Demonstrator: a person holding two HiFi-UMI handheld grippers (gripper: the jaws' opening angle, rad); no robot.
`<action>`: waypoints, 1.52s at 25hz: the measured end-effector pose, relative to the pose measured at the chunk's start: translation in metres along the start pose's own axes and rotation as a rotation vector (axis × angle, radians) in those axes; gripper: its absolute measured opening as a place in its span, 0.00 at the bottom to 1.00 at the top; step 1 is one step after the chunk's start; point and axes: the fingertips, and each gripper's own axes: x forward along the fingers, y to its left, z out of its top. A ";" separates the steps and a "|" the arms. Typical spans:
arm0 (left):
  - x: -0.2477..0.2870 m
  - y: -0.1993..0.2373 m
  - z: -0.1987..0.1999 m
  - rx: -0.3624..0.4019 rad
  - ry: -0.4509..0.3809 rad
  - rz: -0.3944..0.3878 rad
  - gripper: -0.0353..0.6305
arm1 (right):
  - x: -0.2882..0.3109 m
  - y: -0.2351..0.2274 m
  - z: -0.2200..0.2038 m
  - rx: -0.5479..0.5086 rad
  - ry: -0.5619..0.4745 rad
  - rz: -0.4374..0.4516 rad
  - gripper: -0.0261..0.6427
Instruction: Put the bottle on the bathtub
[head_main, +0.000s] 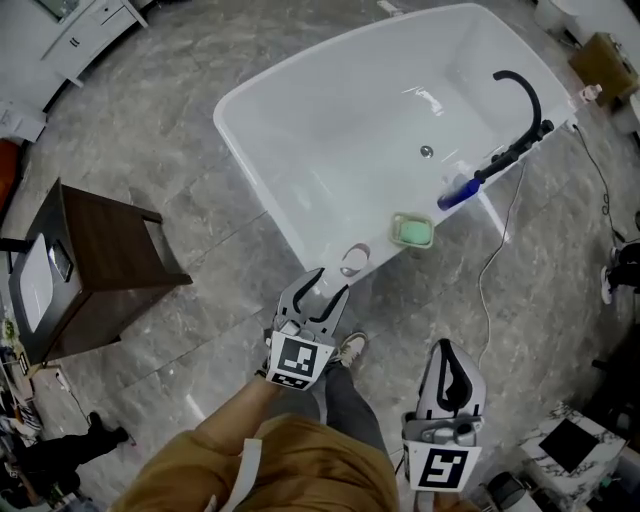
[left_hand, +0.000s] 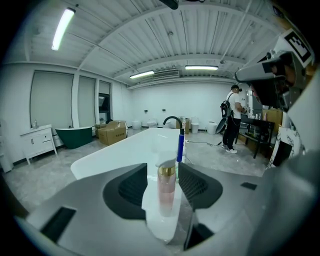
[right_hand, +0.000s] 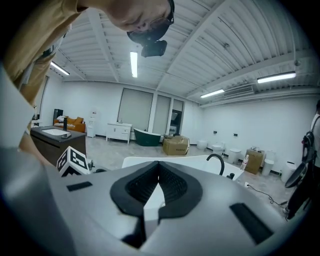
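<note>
Bottle stands upright on the bathtub rim, centre frame, between the spread fingers of the nearer left gripper. Right gripper, lower right: fingers pressed together, empty.

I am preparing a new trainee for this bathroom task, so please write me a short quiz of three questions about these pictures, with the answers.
1. True or false: the right gripper is shut with nothing between its jaws.
2. Where does the bottle stand? A: on the floor. B: on the rim of the bathtub. C: on the dark cabinet.
3. Fill in: the jaws of the left gripper are ___, with the bottle upright in front of them.

Key: 1 true; 2 B; 3 apart.
</note>
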 end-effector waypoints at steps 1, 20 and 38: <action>-0.003 0.000 0.005 0.002 -0.002 0.004 0.34 | -0.002 -0.001 0.004 -0.002 -0.005 -0.002 0.05; -0.038 0.008 0.147 0.068 -0.141 0.006 0.06 | -0.015 -0.016 0.074 -0.041 -0.100 -0.027 0.05; -0.140 0.032 0.296 0.104 -0.403 0.063 0.06 | -0.016 -0.011 0.131 -0.082 -0.188 -0.005 0.05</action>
